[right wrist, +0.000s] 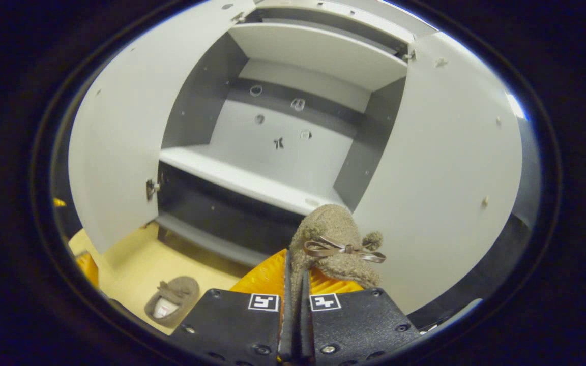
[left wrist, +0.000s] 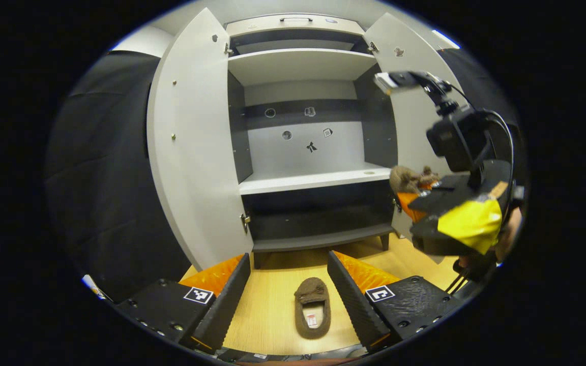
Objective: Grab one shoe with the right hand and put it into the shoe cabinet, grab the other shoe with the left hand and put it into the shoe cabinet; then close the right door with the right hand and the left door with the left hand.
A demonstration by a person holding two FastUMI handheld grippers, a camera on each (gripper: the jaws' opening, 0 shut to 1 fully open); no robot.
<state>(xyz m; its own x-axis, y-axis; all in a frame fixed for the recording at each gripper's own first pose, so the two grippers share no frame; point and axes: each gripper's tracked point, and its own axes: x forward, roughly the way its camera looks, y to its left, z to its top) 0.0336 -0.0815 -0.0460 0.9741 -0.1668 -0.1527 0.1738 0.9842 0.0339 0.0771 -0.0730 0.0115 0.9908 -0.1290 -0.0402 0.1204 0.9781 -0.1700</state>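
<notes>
Inside shoe cabinet (left wrist: 303, 152): bare shelves (left wrist: 313, 180)

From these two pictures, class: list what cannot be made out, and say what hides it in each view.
- Held shoe: its heel end, hidden between the right gripper's shut jaws in the right gripper view; in the left gripper view that gripper's body covers most of it.
- Floor shoe: insole label too small to read.
- Cabinet's lowest compartment: too dark to see its back.
- Right door: lower part behind the right gripper, left gripper view.
</notes>
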